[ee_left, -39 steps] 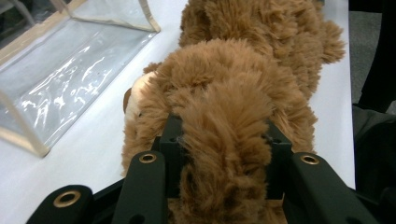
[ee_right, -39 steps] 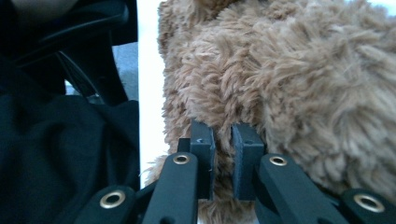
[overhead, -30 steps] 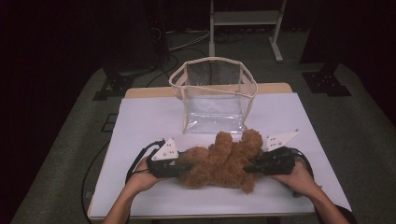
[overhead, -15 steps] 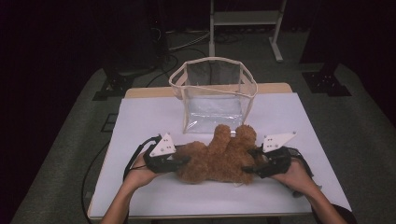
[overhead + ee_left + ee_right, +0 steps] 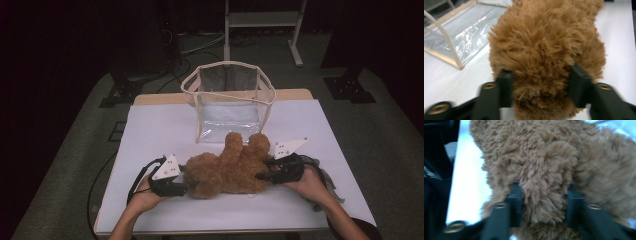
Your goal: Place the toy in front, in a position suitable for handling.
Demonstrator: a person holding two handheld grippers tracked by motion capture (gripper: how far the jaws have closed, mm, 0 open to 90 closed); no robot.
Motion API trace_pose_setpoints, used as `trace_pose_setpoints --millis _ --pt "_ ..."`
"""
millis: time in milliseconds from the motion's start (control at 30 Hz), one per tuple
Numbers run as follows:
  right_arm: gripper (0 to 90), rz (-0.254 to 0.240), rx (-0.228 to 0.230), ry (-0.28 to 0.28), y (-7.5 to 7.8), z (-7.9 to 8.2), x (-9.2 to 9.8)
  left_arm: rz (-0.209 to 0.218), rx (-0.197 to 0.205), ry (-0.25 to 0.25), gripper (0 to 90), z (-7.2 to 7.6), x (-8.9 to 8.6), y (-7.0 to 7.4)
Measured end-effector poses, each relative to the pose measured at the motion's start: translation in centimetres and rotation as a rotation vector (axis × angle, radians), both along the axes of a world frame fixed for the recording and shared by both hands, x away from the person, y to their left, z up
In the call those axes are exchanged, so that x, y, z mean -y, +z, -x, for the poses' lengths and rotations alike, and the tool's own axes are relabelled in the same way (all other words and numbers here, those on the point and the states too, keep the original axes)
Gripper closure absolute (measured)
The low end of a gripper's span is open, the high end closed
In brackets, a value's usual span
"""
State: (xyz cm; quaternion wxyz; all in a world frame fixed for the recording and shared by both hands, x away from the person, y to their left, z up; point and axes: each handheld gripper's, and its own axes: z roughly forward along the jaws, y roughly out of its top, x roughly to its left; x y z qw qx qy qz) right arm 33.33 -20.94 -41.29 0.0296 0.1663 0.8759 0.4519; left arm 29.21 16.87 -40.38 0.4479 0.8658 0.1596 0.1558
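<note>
A brown plush teddy bear [image 5: 232, 167] lies on the white table [image 5: 160, 130], its legs pointing toward the bag. My left gripper [image 5: 187, 185] is shut on the bear's head end; in the left gripper view the fur [image 5: 541, 50] bulges between the pads of my left gripper [image 5: 540, 87], whose jaws have just been opening a little. My right gripper [image 5: 264, 170] is shut on the bear's other end; in the right gripper view a tuft of fur [image 5: 541, 170] is pinched in my right gripper [image 5: 544, 205], whose jaws have just been closing.
A clear plastic bag [image 5: 227, 102] with beige trim stands open right behind the bear, also at the upper left as the bag [image 5: 461, 37]. A grey cloth [image 5: 327, 182] lies under the right forearm. A metal stand [image 5: 260, 20] is on the floor beyond the table.
The bear has sunk a little onto the table. My left gripper has shifted slightly left and nearer the front edge. Both grippers still hold the bear.
</note>
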Motion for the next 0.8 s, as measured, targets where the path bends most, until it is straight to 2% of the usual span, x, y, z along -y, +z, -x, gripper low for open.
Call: trace_pose_setpoints --millis 67,200,300,400,500,600,667,733,800 --pt "72.2 -0.022 -0.023 0.008 0.2 0.1 0.1 0.007 0.001 -0.002 60.1 0.2 0.0 0.5" --pt "75.8 -0.046 -0.039 0.043 1.4 1.0 0.1 0.058 -0.022 -0.012 65.4 0.6 -0.5 1.5" --pt "76.9 -0.039 -0.059 0.071 2.6 2.2 -0.1 0.053 -0.047 -0.03 65.6 1.2 -0.5 1.9" --pt "77.4 -0.037 -0.093 0.079 3.1 3.1 0.0 0.056 -0.095 -0.064 65.7 2.0 -0.7 1.6" --pt "77.3 -0.047 -0.106 0.083 3.3 4.3 0.5 0.051 -0.11 -0.079 65.4 2.7 -0.7 1.3" --pt "76.5 -0.029 -0.079 0.048 3.1 4.2 0.7 0.048 -0.081 -0.059 62.9 2.0 -0.5 1.5" --pt "74.4 -0.03 -0.06 0.0 2.8 3.2 0.9 0.047 -0.032 -0.024 57.3 1.3 -0.5 1.9" --pt "71.7 -0.06 -0.064 -0.039 2.5 1.8 1.3 0.083 0.025 0.02 49.4 0.8 -0.8 2.6" --pt "69.4 -0.088 -0.077 -0.076 2.3 0.3 1.4 0.116 0.06 0.027 46.3 0.8 -1.1 3.5"
